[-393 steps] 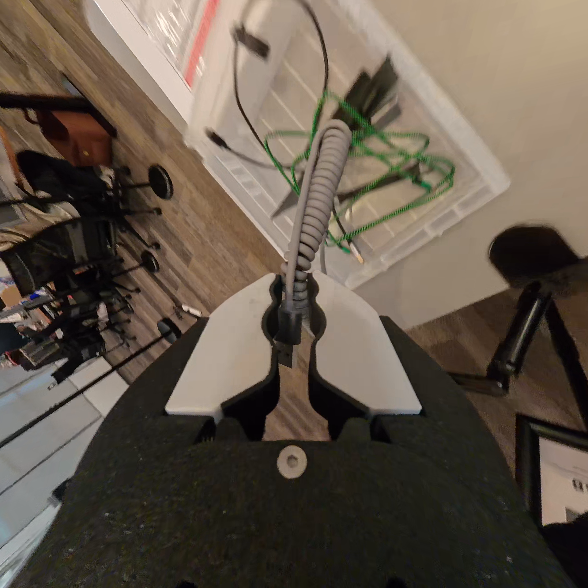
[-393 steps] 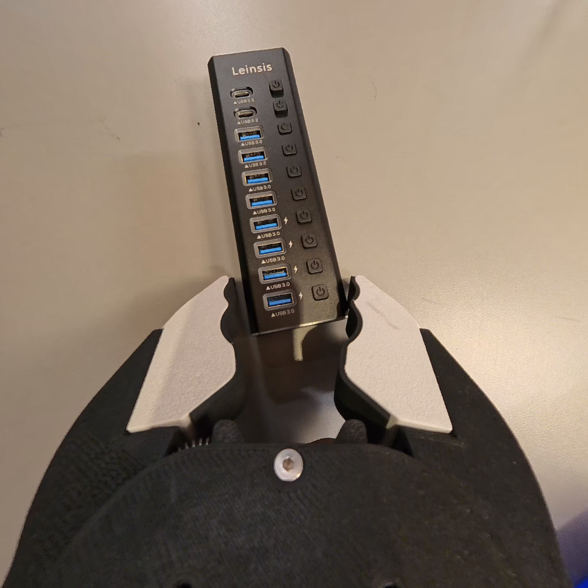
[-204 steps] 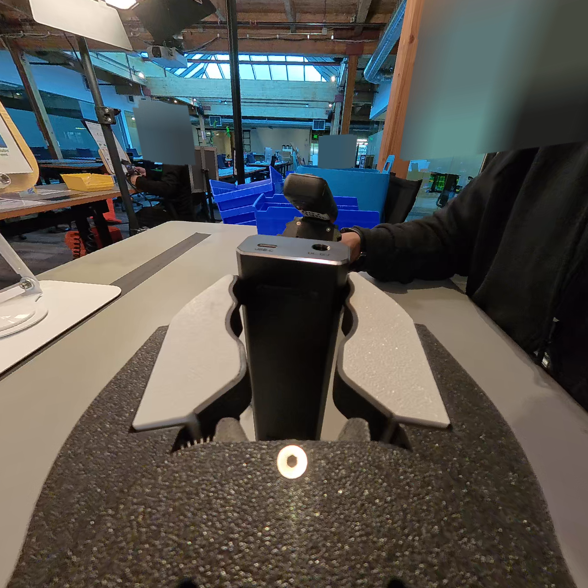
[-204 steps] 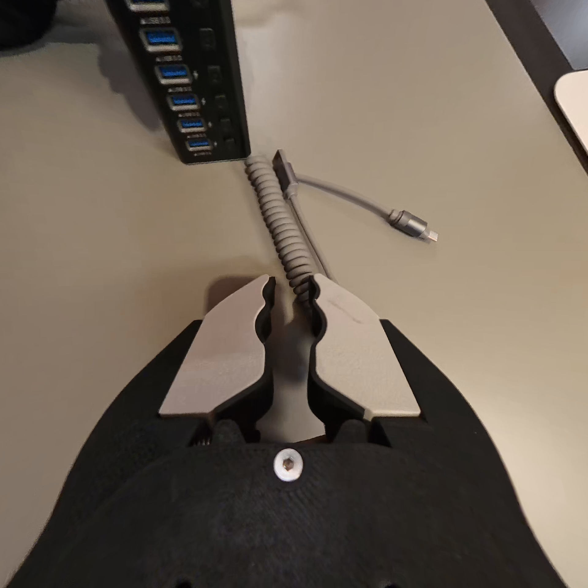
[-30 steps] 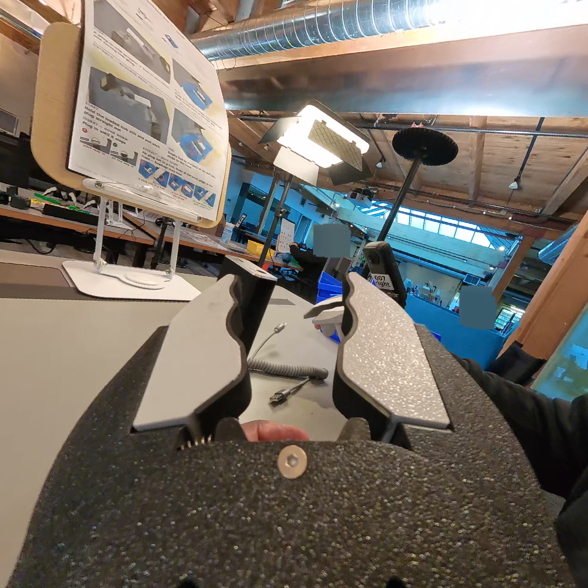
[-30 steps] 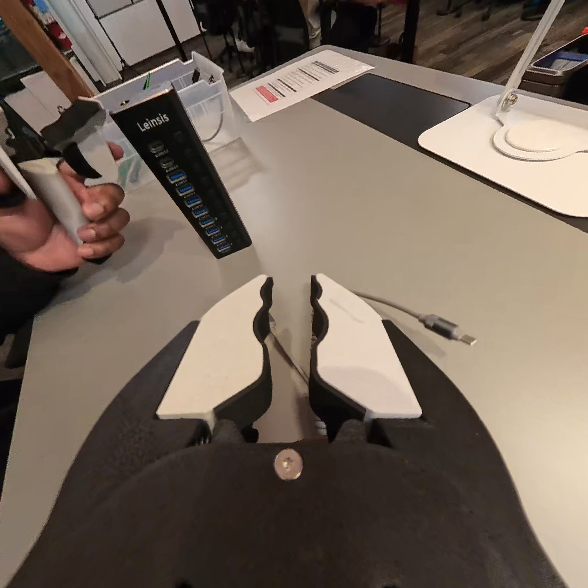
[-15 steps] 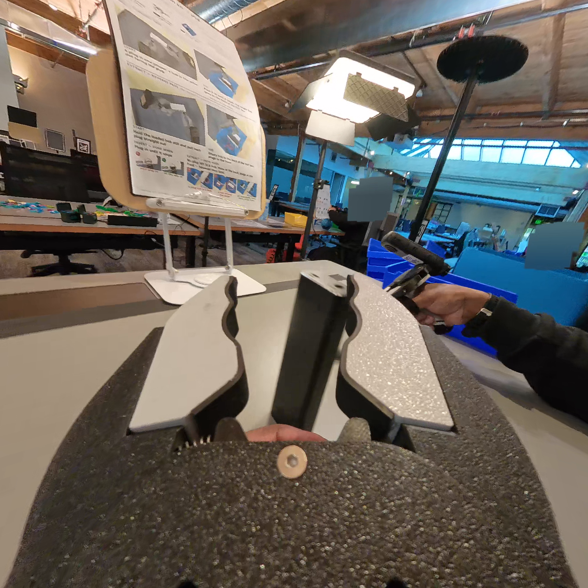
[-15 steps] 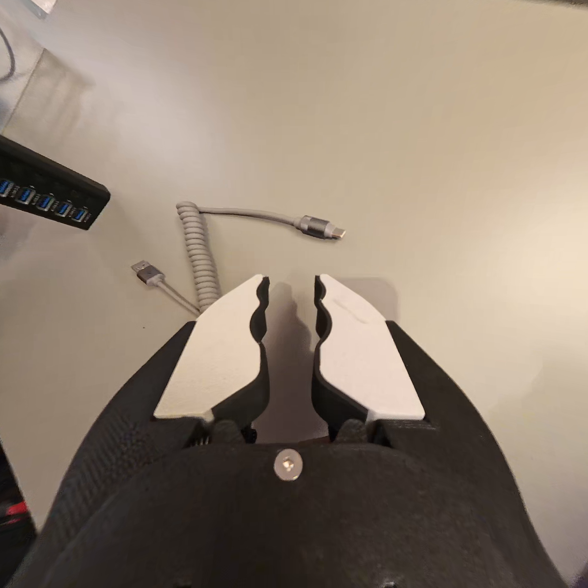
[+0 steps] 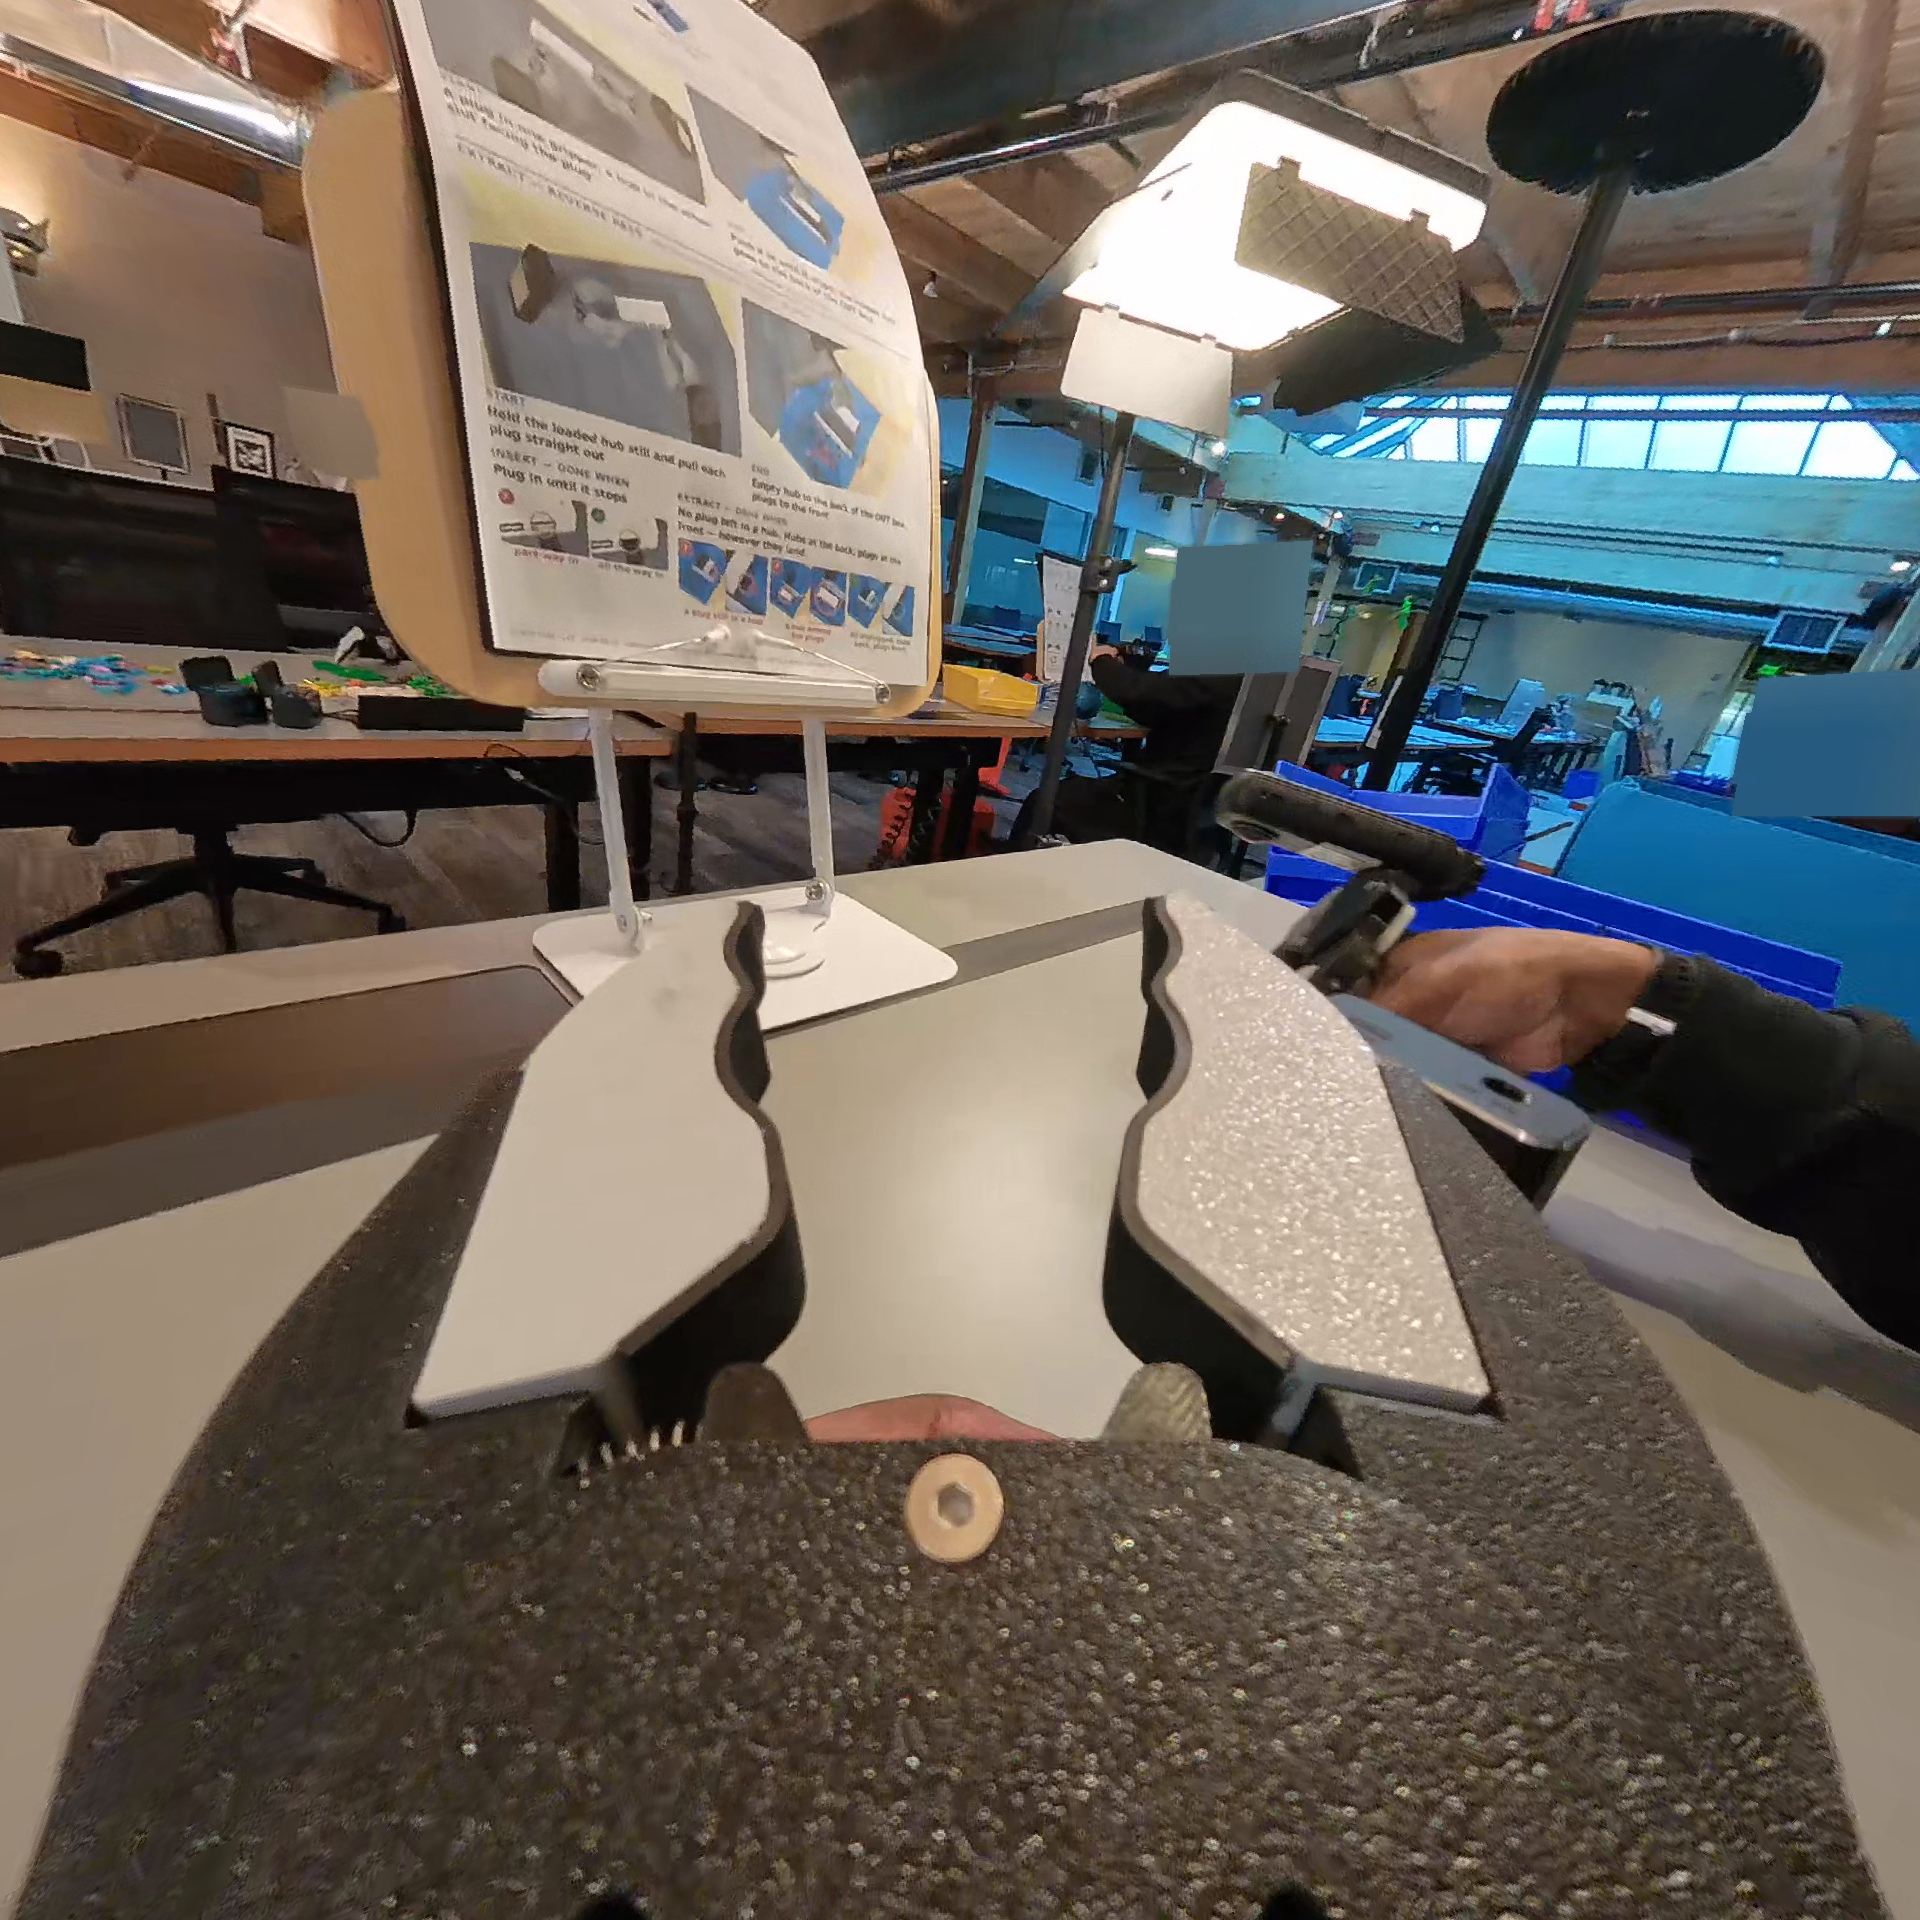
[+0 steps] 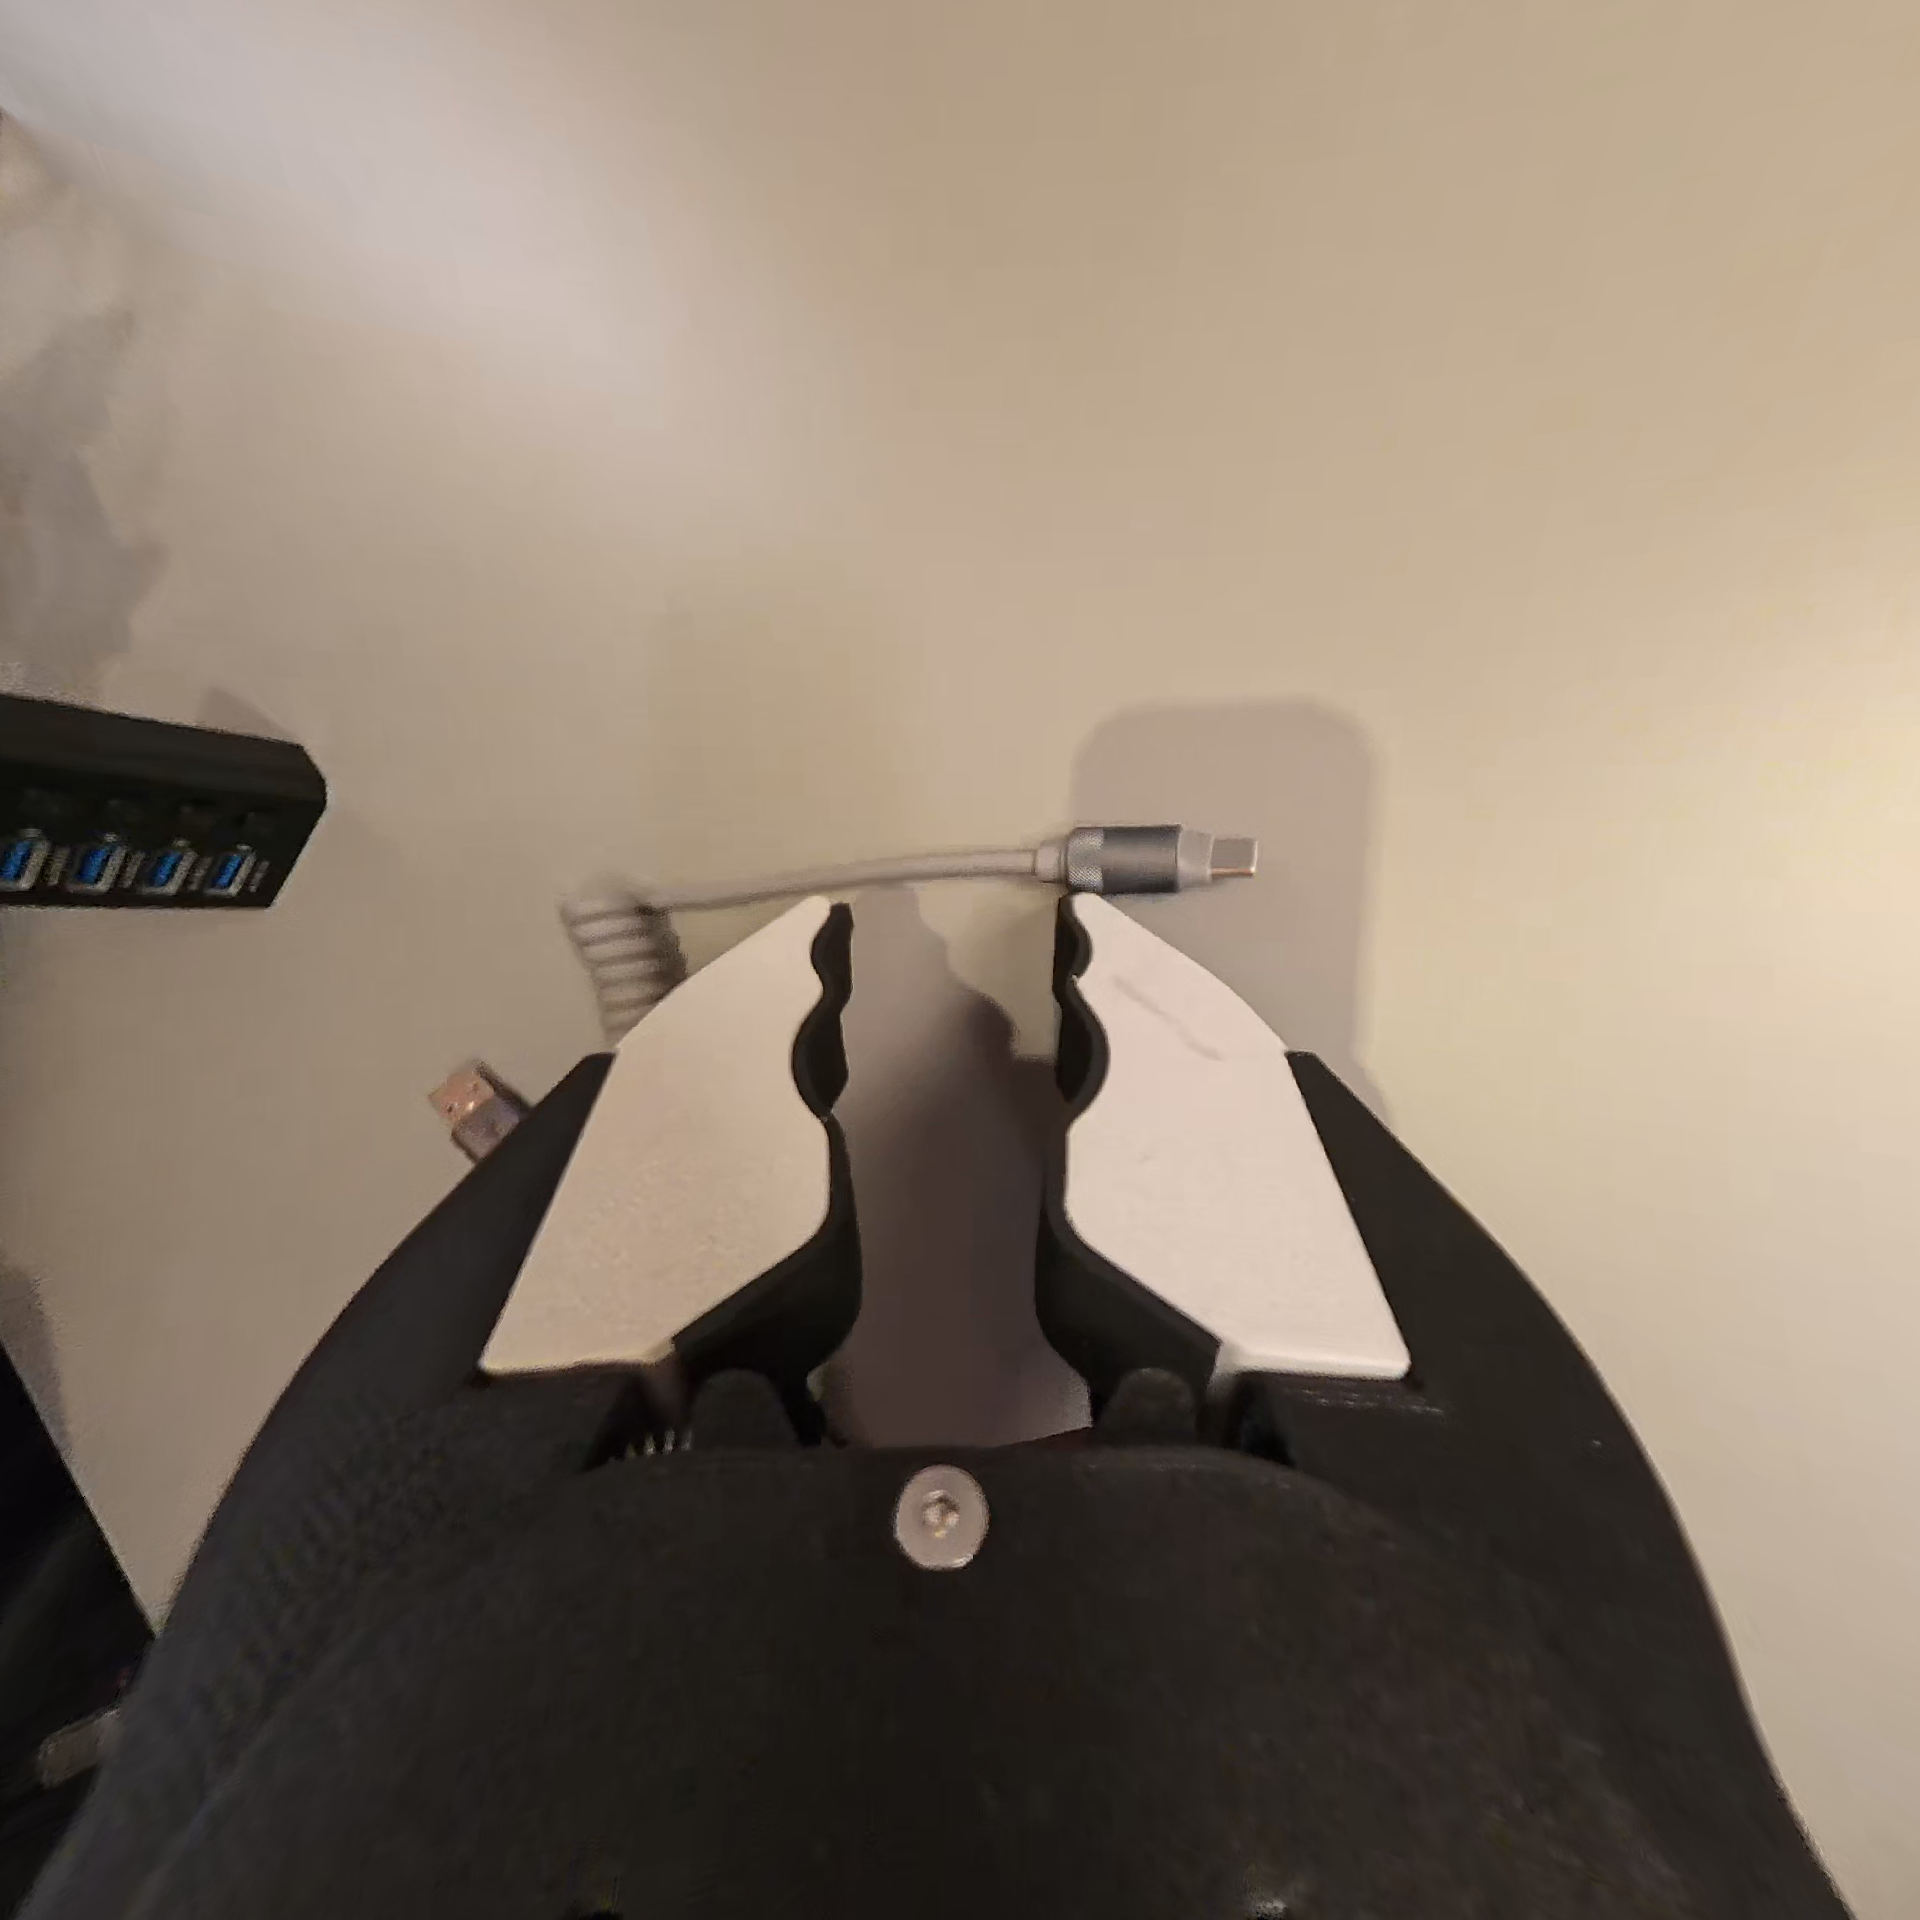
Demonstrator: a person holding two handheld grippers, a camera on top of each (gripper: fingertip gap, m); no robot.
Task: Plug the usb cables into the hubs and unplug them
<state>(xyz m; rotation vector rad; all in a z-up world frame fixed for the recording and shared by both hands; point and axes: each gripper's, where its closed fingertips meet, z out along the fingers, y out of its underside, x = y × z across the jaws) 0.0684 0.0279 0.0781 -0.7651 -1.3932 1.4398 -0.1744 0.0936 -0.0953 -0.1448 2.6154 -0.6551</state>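
Right hand-held gripper [image 10: 951, 914], jaws apart and empty above the worktop [image 10: 1351, 416], should advance slightly rightward and close squarely on the grey plug [image 10: 1138, 860] just ahead.

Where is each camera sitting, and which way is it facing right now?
Left wrist view: on the left gripper, looking level across the table at a sheet stand; jaws open and empty, a fingertip behind them.
Right wrist view: on the right gripper, looking down at the cable and hub; jaws open.
Shared: the table, and the right gripper, seen in a hand from the left view.
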